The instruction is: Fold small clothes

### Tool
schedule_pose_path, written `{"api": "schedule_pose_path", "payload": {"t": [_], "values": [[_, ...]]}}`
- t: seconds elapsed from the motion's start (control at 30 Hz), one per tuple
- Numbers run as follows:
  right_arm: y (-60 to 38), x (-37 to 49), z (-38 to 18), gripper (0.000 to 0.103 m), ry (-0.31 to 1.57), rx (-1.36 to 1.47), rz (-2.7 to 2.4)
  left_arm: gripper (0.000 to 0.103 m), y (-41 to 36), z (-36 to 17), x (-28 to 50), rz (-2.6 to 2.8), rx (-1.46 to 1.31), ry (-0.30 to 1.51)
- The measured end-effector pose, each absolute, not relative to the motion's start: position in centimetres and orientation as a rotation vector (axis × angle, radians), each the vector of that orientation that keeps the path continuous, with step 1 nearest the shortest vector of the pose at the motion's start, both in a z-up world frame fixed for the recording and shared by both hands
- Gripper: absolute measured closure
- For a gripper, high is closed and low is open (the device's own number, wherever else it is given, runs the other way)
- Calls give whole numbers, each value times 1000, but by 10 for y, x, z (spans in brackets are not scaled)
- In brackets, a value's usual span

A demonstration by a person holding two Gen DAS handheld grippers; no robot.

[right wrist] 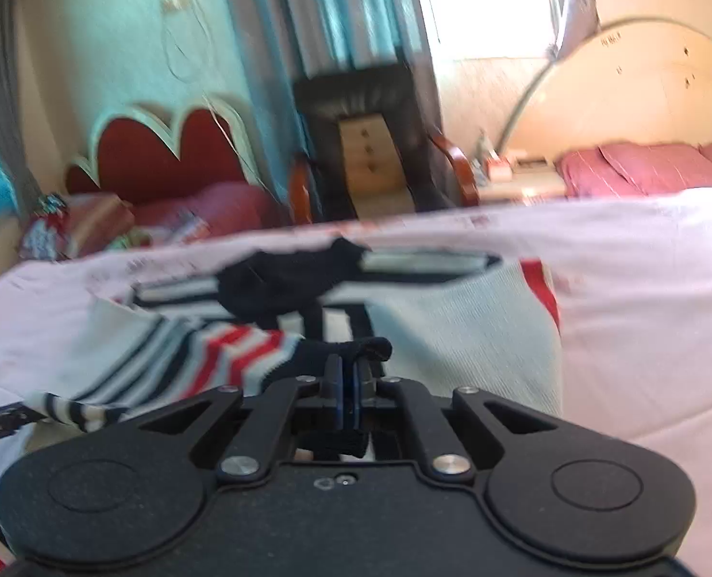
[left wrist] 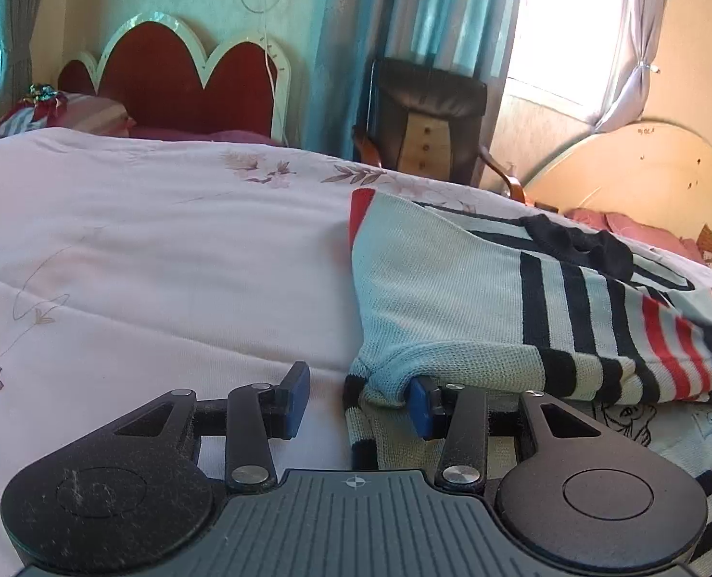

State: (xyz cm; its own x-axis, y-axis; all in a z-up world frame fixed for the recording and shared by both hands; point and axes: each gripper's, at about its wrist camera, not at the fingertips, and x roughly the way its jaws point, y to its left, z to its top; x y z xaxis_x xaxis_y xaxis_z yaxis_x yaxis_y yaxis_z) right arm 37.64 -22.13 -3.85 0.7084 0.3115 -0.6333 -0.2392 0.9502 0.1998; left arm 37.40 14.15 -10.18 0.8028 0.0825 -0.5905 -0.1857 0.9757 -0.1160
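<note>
A small knitted sweater (left wrist: 452, 288), pale with navy and red stripes and a dark collar, lies on the bed; it also shows in the right wrist view (right wrist: 452, 327). My left gripper (left wrist: 361, 396) is open at the sweater's near left corner; the right finger sits under the folded knit edge, the left finger rests on bare quilt. My right gripper (right wrist: 349, 384) is shut on the sweater's dark cuff (right wrist: 356, 348), lifting a striped sleeve (right wrist: 221, 356) over the body. The right wrist view is motion-blurred.
The pale floral quilt (left wrist: 139, 264) covers the bed. A printed cloth (left wrist: 644, 428) lies under the sweater at the right. Beyond the bed stand a red headboard (left wrist: 163, 77), a dark armchair (left wrist: 428, 115) and a second bed (right wrist: 644, 168).
</note>
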Motion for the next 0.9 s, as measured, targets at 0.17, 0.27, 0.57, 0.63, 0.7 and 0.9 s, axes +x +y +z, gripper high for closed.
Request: {"api": "schedule_pose_path", "payload": {"t": [0.17,0.27,0.57,0.63,0.7,0.9], "values": [[-228,382,-59,88,784,110,248,59,140,-87,353,119,-103,612],[-233,364,-42,88,701,132,278,59,134,-66,339,95,-95,544],[-194,373,-67,86,795,8,356,58,96,-88,385,-30,-20,646],[-197,374,-60,85,791,16,360,58,96,-73,382,-32,2,596],[-204,373,-49,84,716,39,353,58,102,-62,395,-26,-4,565],[-222,420,-47,83,688,108,279,58,117,-51,471,-18,4,569]]}}
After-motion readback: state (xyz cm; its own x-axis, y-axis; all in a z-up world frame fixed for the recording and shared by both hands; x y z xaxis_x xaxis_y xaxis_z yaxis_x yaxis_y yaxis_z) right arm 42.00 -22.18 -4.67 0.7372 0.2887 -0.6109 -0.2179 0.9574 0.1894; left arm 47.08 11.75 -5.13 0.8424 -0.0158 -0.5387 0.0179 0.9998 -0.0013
